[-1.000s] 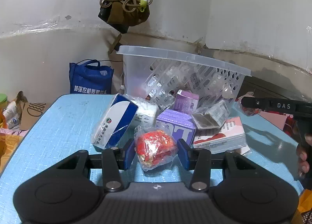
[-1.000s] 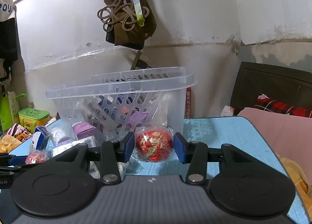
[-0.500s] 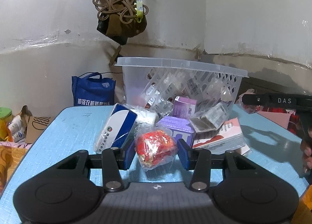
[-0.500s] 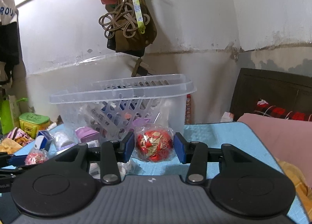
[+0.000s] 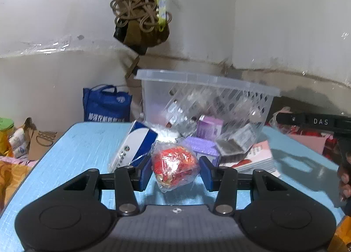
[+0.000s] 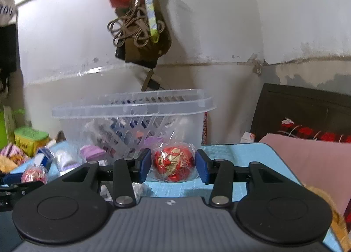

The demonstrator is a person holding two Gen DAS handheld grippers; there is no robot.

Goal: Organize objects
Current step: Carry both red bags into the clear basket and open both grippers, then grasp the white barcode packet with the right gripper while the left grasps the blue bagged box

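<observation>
The left gripper [image 5: 175,169] has its blue pads pressed on a red sweet in clear wrap [image 5: 174,165], held just above the table. The right gripper [image 6: 173,165] is clamped the same way on a red-and-gold sweet [image 6: 173,164], its wrap bulging between the pads.

Both are over a pale blue table [image 5: 87,142] with a fine woven grain. Just past the left jaws lies a heap: a blue-and-white box [image 5: 135,146] leaning on its edge, two purple boxes [image 5: 201,149], a bagged grey block [image 5: 235,140] and a flat pink-and-white box [image 5: 256,157]. Behind them stands a clear slotted basket [image 5: 208,96], its rim above the pile; what is inside is too blurred to tell.

From the right view the basket [image 6: 136,107] sits at the table's far edge, with the heap to its left.

The wall [image 5: 54,22] is white, scuffed, with a ridge of clear tape running along it. A knotted cord and dark bag [image 5: 140,24] hang from it over the basket. A blue tote [image 5: 106,105] stands on the floor beyond the table, and a dark headboard [image 6: 302,111] with pink bedding [image 6: 307,157] lies to the right.
</observation>
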